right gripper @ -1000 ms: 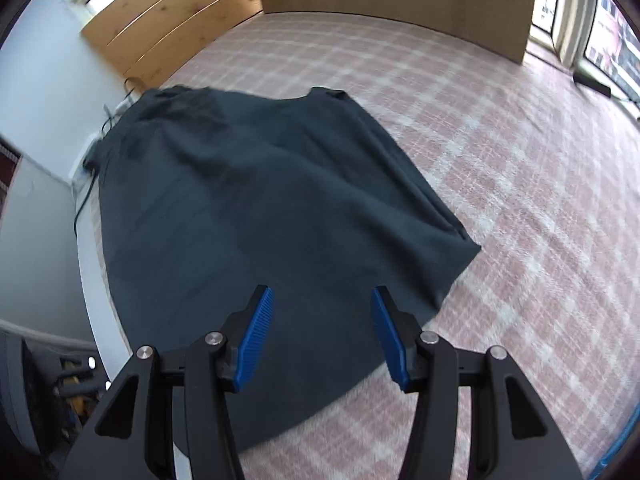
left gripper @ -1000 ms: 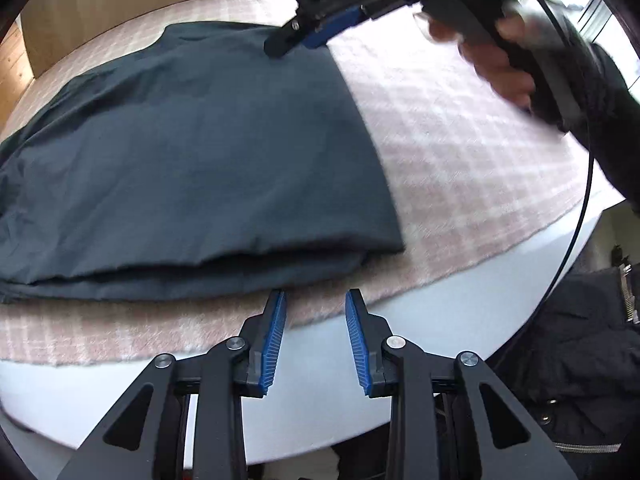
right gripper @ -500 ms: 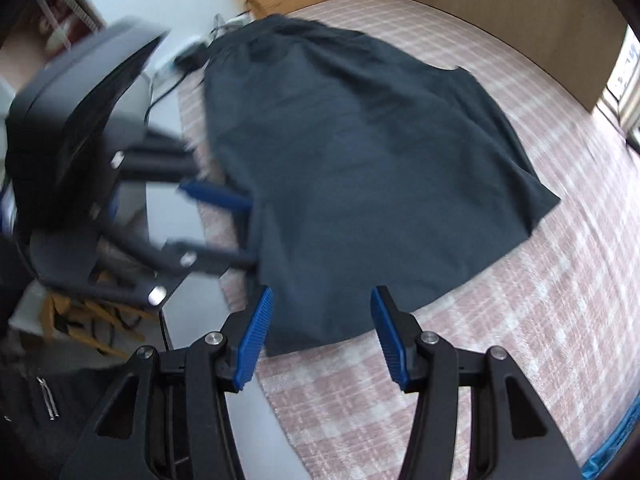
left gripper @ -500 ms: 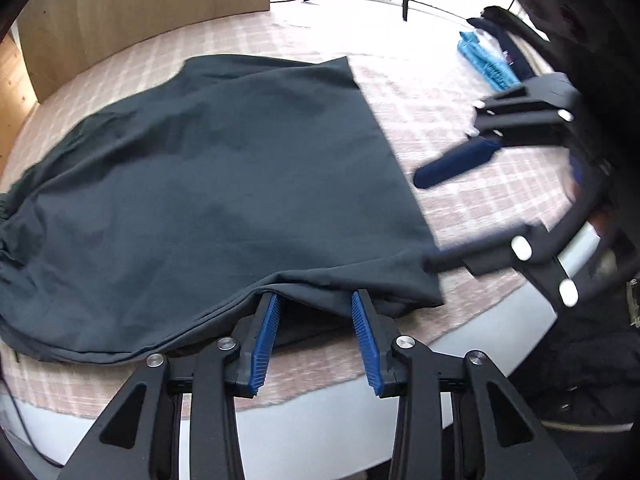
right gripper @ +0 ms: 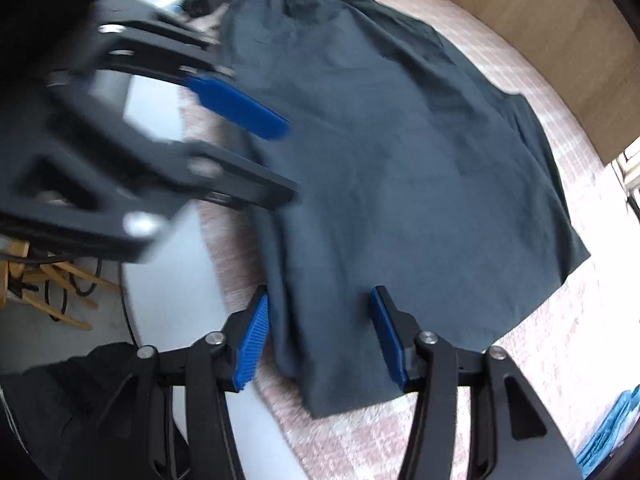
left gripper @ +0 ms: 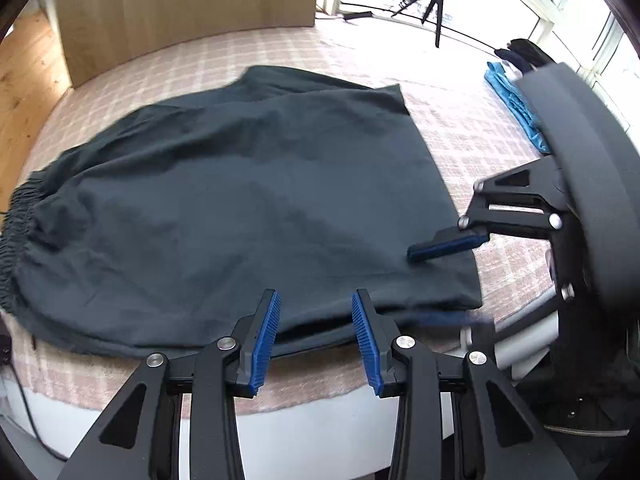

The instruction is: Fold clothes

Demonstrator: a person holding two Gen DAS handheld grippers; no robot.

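A dark grey garment with an elastic waistband at the left lies spread flat on the pink checked bed cover. My left gripper is open, its blue pads straddling the garment's near hem. My right gripper is open over the hem's near corner; in the left wrist view its upper finger lies on the cloth at the right. The garment fills the right wrist view, where the left gripper shows blurred at the left.
A folded blue cloth and dark items lie at the far right of the bed. A wooden headboard stands behind. The white mattress edge is just below my fingers. A tripod stands by the window.
Both grippers have moved in to the garment's near hem. The right gripper has swung from the far side to the right corner, its finger now on the cloth.
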